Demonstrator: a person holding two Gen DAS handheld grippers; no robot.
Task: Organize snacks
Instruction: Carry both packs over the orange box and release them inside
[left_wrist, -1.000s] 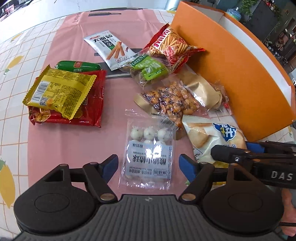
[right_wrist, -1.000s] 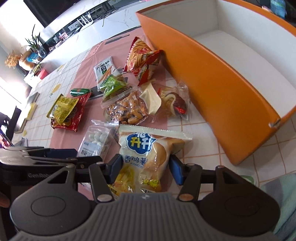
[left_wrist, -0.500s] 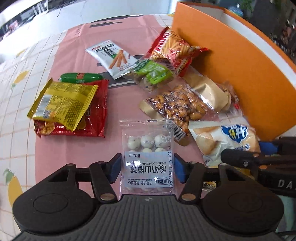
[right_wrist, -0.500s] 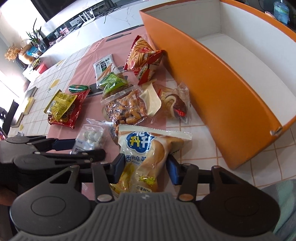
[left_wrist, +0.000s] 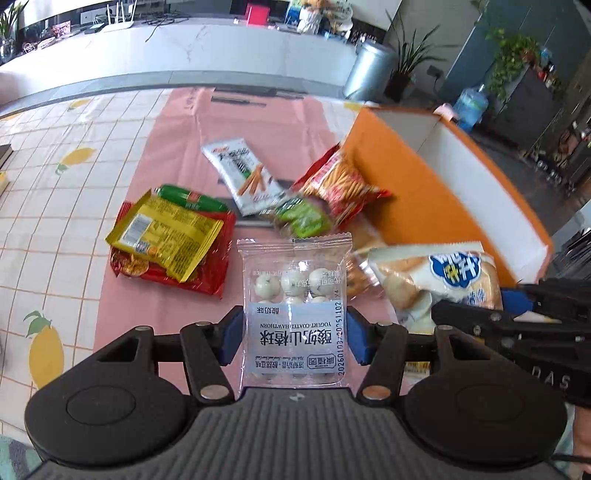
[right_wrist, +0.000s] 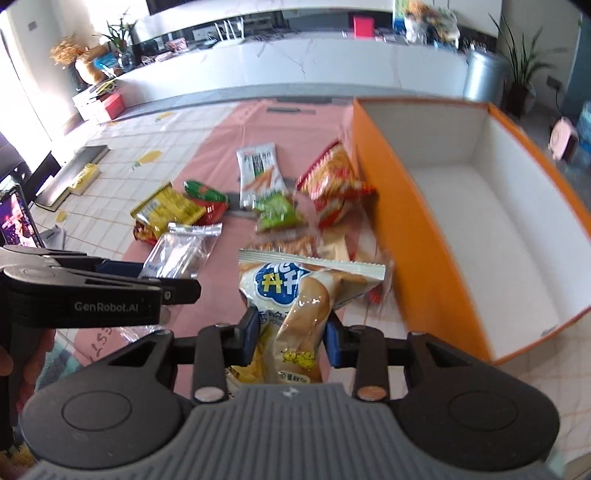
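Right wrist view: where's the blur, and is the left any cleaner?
Right wrist: motion smear on the red snack bag, green pack and orange box edge; held potato chip bag sharp. Left wrist: cleaner, yogurt hawthorn pack text legible, strong fisheye bend.

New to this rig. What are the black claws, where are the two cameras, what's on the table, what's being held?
No robot here: a person holds a two-finger gripper in each hand, with a fisheye camera on each looking along its fingers. One picture is the left gripper's view, the other the right's.

The left gripper is clamped on a clear pack of yogurt hawthorn balls. The right gripper has just squeezed shut on a chip bag. Both packs look lifted off the table.

On the pink mat lie more snacks: a yellow pack atop a red one, a green sausage, a white stick pack, green peas. The open orange box, empty as far as seen, stands on the right.
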